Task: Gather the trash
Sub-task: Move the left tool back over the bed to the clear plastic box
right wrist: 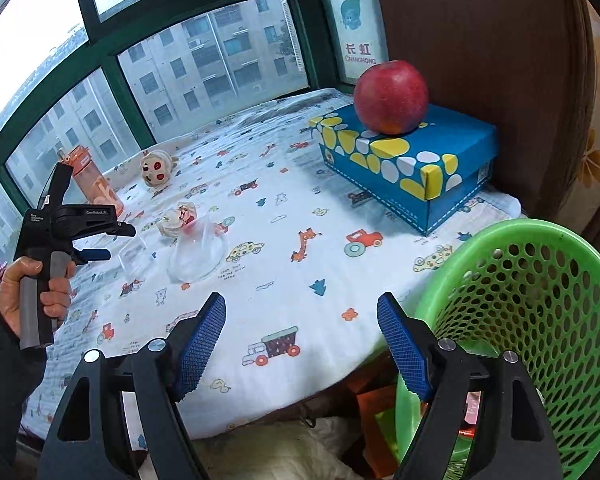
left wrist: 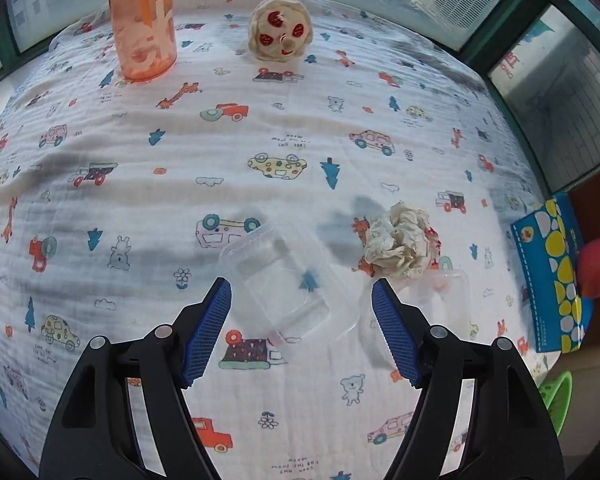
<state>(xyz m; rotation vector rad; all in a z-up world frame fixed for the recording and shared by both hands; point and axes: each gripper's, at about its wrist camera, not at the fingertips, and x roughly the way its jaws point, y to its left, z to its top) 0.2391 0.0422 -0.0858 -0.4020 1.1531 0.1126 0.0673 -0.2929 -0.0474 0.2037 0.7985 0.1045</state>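
Note:
A clear plastic box point(left wrist: 288, 280) lies on the patterned cloth just ahead of my open left gripper point(left wrist: 302, 292), between its fingertips' line. A second clear plastic piece point(left wrist: 448, 292) lies to its right, below a crumpled paper ball point(left wrist: 400, 240). In the right wrist view the paper ball point(right wrist: 180, 216) and clear plastic point(right wrist: 198, 256) lie mid-left, with the left gripper point(right wrist: 96, 254) beside them. My right gripper point(right wrist: 300, 312) is open and empty over the cloth's near edge. A green perforated basket point(right wrist: 520, 320) stands at its right.
An orange bottle point(left wrist: 144, 20) and a plush toy point(left wrist: 280, 28) stand at the far side by the window. A blue box point(right wrist: 408, 164) with a red apple point(right wrist: 392, 96) on it sits at the right, against a brown wall.

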